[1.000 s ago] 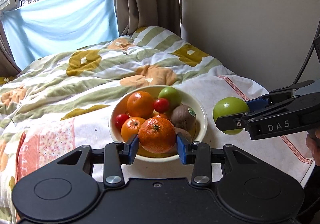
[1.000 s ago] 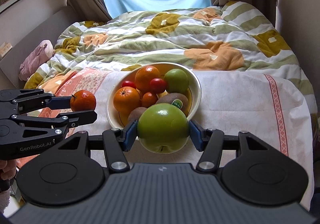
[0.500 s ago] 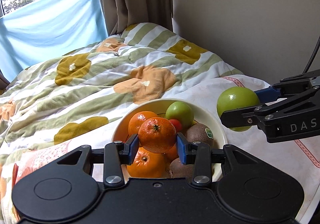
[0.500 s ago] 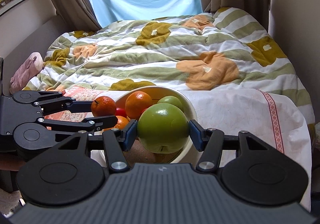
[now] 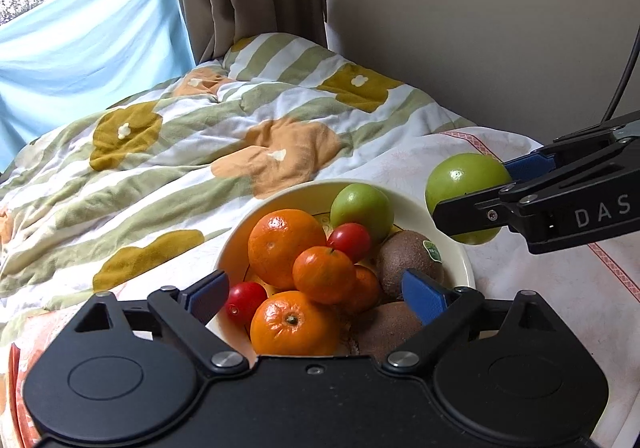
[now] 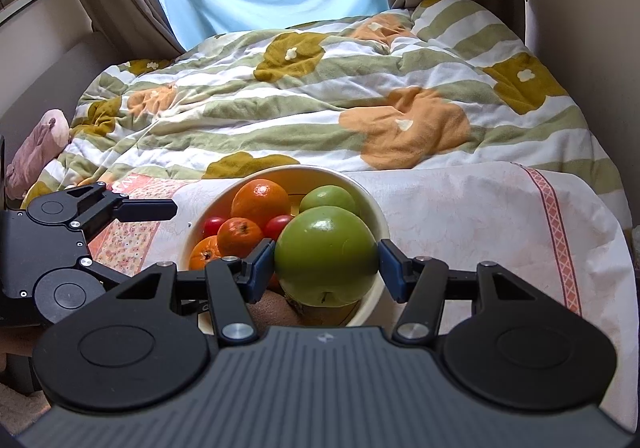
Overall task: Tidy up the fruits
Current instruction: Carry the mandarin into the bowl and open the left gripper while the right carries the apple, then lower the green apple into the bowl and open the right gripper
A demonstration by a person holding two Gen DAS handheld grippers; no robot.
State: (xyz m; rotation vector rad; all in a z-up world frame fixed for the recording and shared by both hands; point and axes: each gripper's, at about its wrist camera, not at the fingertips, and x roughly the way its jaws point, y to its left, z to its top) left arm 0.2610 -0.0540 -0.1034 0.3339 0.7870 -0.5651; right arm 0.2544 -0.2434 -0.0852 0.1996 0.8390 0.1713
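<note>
1. The left gripper (image 5: 314, 294) is opening, its jaws now clear of the mandarin (image 5: 324, 275) it gripped a second ago; that fruit rests on the pile in the bowl (image 5: 466, 268)
2. The right gripper (image 6: 327, 263) stays clenched on the green apple (image 6: 326, 262) at the bowl's rim, likely next in
3. Beyond lies the bed (image 5: 240, 136)

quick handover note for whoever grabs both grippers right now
Left gripper: jaws opening over the bowl, nothing pressed between them; a small orange lies loose on the pile.
Right gripper: shut on a green apple, held above the bowl's near right side.
In the bowl: oranges, small tomatoes, kiwis, another green apple.
Left to do: put the held apple in the bowl, then draw both grippers back.
</note>
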